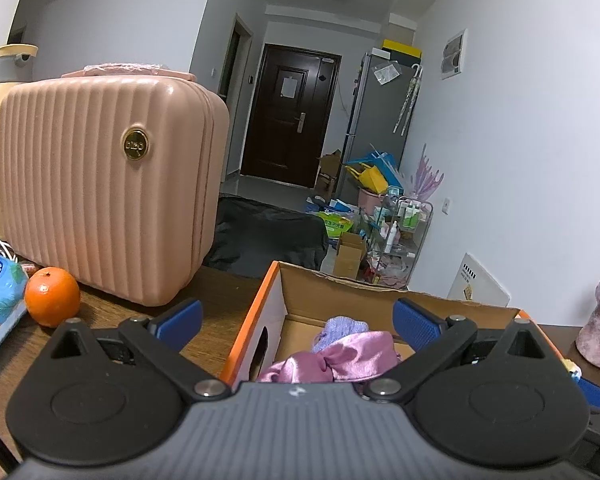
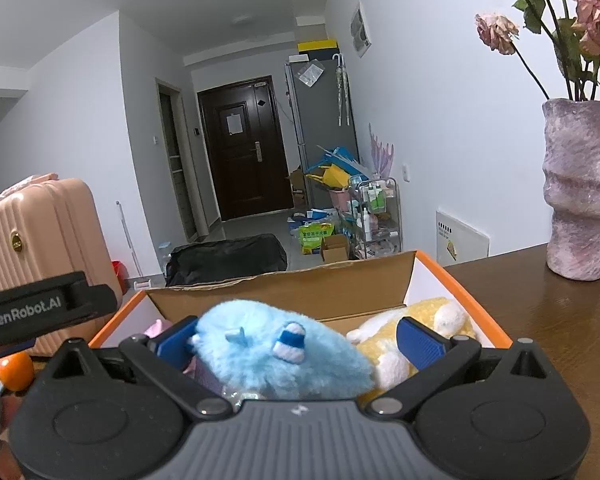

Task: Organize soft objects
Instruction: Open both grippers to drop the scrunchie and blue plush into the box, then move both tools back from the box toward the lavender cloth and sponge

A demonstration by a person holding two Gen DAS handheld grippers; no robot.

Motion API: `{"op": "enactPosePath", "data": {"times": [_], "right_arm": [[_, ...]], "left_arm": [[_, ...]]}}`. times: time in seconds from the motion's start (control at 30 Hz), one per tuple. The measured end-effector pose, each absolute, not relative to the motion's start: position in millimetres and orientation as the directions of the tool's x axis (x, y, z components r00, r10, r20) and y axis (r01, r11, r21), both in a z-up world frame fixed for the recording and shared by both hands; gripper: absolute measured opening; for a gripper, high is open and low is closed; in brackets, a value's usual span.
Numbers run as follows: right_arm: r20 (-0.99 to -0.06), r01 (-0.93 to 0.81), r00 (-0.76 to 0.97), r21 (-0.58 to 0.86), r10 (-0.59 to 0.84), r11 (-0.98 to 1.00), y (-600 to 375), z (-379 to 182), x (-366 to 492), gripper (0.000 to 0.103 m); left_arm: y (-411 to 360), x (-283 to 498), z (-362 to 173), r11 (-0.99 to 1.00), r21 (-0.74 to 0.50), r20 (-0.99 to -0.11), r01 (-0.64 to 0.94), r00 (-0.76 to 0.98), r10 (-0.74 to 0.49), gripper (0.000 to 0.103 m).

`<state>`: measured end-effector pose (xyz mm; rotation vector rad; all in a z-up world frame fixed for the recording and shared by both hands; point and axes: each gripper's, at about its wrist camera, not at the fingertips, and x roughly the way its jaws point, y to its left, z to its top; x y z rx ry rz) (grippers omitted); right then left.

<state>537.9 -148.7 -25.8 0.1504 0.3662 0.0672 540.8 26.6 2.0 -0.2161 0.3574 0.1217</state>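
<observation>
Both tools gape wide over the cardboard box (image 2: 284, 292): left tool (image 1: 298, 320) above pink satin cloth (image 1: 332, 356), right tool (image 2: 300, 338) around, ungripped, a blue plush toy (image 2: 276, 348)

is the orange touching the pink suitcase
Apart. The left wrist view shows the orange sitting on the table in front of the pink suitcase, with a strip of bare tabletop between them.

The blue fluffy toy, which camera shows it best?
The right wrist view: the blue fluffy toy fills the middle, between the open fingers of the right hand-held gripper, over the cardboard box. The left wrist view does not show it, only purple fabric in that box.
</observation>
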Motion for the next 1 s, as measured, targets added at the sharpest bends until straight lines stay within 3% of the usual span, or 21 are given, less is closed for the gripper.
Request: {"op": "enactPosePath", "data": {"times": [1.0], "right_arm": [[-0.316,-0.054,0.946,0.069,0.073,0.996,-177,-29,450,0.103]], "left_arm": [[12,455,-2,0.978,-0.142,-0.359,-0.154,0.929,0.094,0.103]]}}
